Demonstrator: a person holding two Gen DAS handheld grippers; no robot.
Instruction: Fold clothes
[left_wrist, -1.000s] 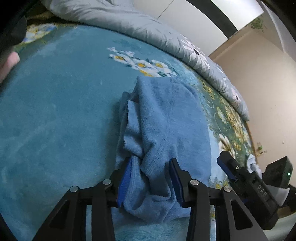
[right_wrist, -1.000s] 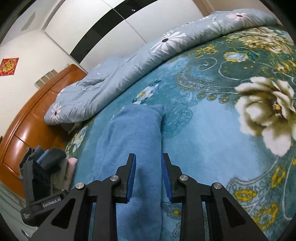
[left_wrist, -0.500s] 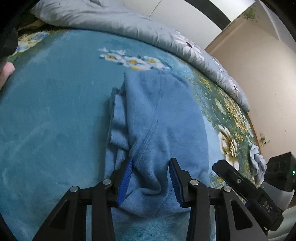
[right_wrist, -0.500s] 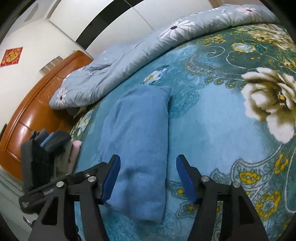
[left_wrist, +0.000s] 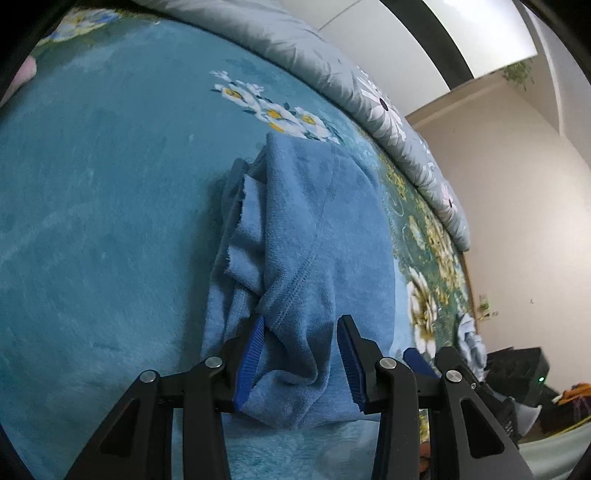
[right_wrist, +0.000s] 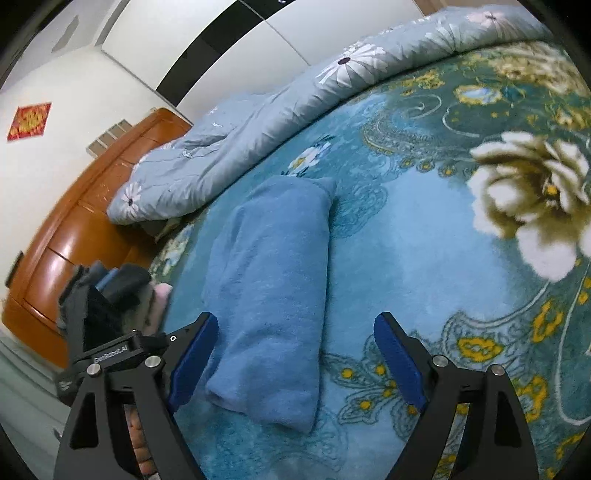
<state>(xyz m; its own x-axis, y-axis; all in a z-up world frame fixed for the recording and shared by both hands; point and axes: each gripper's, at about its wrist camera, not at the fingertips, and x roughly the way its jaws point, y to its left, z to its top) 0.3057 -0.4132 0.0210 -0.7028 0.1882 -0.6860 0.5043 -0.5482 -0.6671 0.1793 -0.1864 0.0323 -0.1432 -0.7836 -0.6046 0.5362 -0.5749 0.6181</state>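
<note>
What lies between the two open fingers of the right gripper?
In the right wrist view, the near end of the folded blue garment lies between the fingers of the right gripper, on the floral blanket; neither pad touches it.

Blue fleece garment (left_wrist: 325, 236) lies folded into a long, narrow bundle on the bed (left_wrist: 103, 206), running lengthwise away from both cameras. Upper layer smooth, with a stitched seam curving across it. Along one long side, loose raw-edged layers protrude unevenly from under the top fold. Near end is bunched and rumpled; far end squared off.
</note>
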